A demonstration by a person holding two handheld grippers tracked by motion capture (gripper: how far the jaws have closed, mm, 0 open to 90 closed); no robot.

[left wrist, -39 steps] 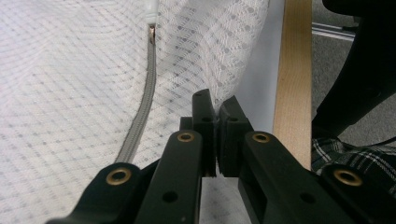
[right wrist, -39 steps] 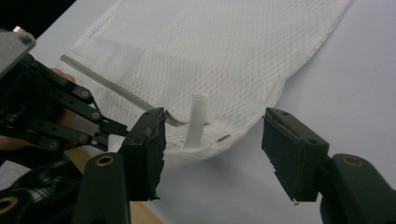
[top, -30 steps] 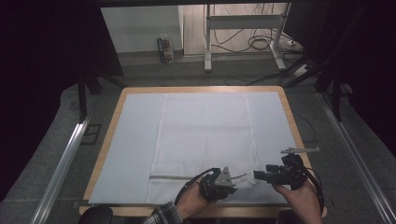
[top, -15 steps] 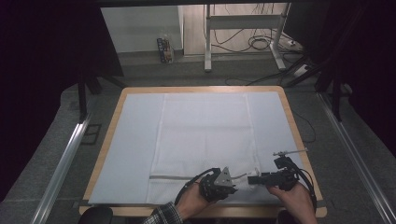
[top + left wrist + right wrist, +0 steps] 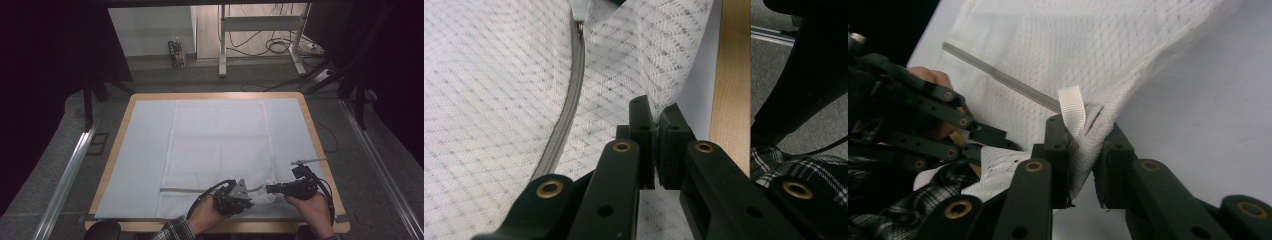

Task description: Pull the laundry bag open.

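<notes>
A white mesh bag with a grey zipper lies flat on the table's pale mat. At the bag's near edge my left gripper is shut, pinching the mesh beside the zipper. My right gripper points left at the bag's near right corner. Its jaws have just been closing. That corner is bunched between them, lifted off the mat, with a white ribbon loop at the zipper's end.
A wooden rim frames the mat. Metal rails run along the floor on both sides. A desk frame and cables stand beyond the far edge. A plaid sleeve is near the front edge.
My right gripper has moved left and down to the bag's corner and its jaws have closed on it. The left gripper has stayed in place.
</notes>
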